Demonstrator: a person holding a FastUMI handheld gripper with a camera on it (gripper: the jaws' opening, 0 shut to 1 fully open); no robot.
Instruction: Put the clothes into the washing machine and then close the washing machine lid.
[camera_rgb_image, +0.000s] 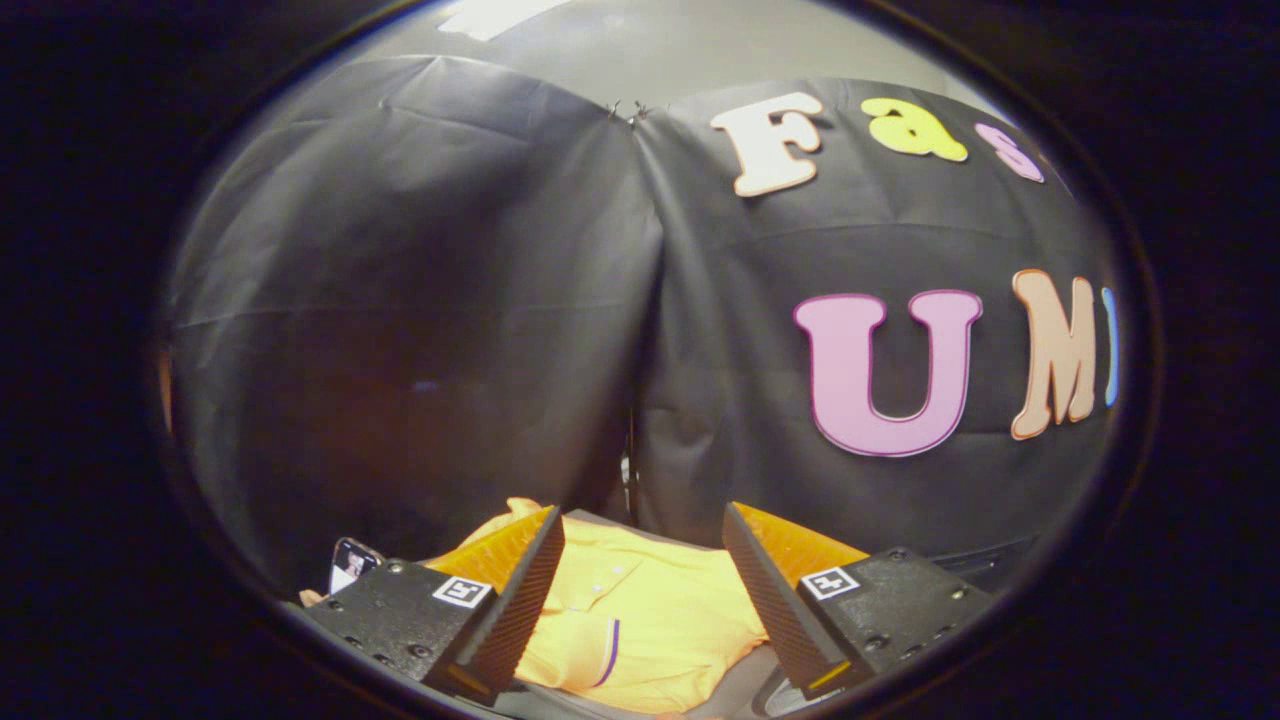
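Jaws (640, 560) are standing wide apart, gripping nothing, w/ both fingers angling out from approx 7 and 5 o'clock toward the centre of the gap. Yellow garment (640, 620) is lying between and just ahead of them, spreading flat under the gap; looks like a shirt w/ a button placket running up the middle and a thin purple stripe near its 6 o'clock edge. Neither finger is touching the fabric as far as can be told; left finger is overlapping the cloth's 9 o'clock side in view, right finger is overlapping the 3 o'clock side, so contact there is unclear. Garment is resting on a grey surface (740, 690), a bit of which is showing at approx 5 o'clock of the shirt. Small dark object w/ a pale patch (352, 565) is sitting just beyond the left finger's outer side at 9 o'clock; too small to identify. Black cloth wall (420, 330) is hanging beyond the garment, 12 o'clock from the jaws, w/ a seam running down its middle.
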